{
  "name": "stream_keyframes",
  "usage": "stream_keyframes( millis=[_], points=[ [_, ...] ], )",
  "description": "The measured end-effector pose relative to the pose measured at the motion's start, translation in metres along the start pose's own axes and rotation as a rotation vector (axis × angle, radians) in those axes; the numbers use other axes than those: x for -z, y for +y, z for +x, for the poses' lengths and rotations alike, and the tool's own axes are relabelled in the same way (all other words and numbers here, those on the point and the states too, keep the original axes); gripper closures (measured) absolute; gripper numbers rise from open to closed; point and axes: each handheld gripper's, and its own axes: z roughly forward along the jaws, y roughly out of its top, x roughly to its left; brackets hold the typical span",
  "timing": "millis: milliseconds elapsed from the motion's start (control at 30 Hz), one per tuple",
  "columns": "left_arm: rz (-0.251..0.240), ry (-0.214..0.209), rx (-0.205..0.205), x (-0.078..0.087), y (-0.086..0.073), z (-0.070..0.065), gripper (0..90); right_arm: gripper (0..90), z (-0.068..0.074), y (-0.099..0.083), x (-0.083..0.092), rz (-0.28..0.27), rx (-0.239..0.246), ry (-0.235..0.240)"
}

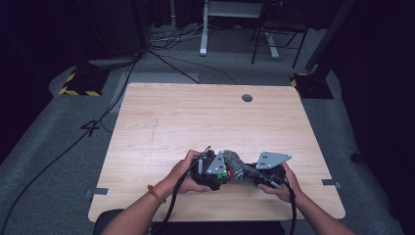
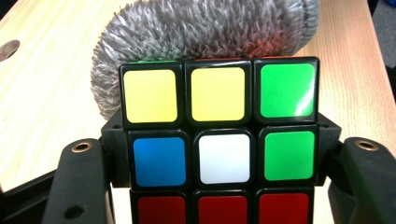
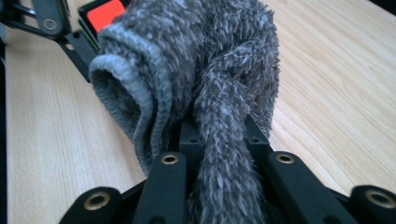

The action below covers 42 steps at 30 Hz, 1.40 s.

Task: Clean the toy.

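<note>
My left gripper (image 1: pixel 215 172) clamps the rigid, slick puzzle cube (image 2: pixel 219 135) by its sides; just beyond the cube, my right gripper (image 1: pixel 254 172) pinches the soft, limp fuzzy sock (image 3: pixel 205 84), probably mid-length.

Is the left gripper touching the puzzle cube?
Touching. In the left gripper view the left gripper has its black jaws pressed against both sides of the puzzle cube.
</note>
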Motion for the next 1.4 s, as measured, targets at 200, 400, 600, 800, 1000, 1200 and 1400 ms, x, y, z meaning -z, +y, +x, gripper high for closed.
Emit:
stream_keyframes(
  millis=[200, 400, 600, 800, 1000, 1200, 1400],
  points=[
    [0.018, -0.015, 0.004, -0.005, -0.001, 0.0, 33.3, 76.4, 0.009, 0.009, 0.007, -0.06, 0.036, 0.028],
    [0.032, -0.018, -0.004, -0.01, 0.0, -0.002, 33.3, 76.3, 0.015, 0.016, 0.007, -0.078, 0.069, 0.02],
    [0.023, -0.015, -0.002, -0.006, 0.001, -0.002, 33.3, 76.2, 0.002, 0.005, -0.002, 0.022, 0.041, -0.008],
    [-0.038, -0.003, 0.015, 0.008, 0.003, 0.003, 33.4, 76.1, -0.012, -0.013, -0.01, 0.069, -0.008, 0.052],
    [-0.038, -0.006, -0.002, 0.005, 0.002, 0.001, 33.4, 75.9, -0.009, -0.008, -0.002, -0.005, -0.02, 0.098],
    [-0.056, -0.012, 0.016, 0.006, 0.001, 0.003, 33.3, 76.0, 0.002, 0.002, 0.004, -0.029, 0.038, 0.036],
    [-0.089, -0.032, 0.009, 0.009, 0.004, 0.002, 33.3, 75.8, -0.005, -0.004, -0.001, -0.018, 0.008, 0.077]
  ],
)
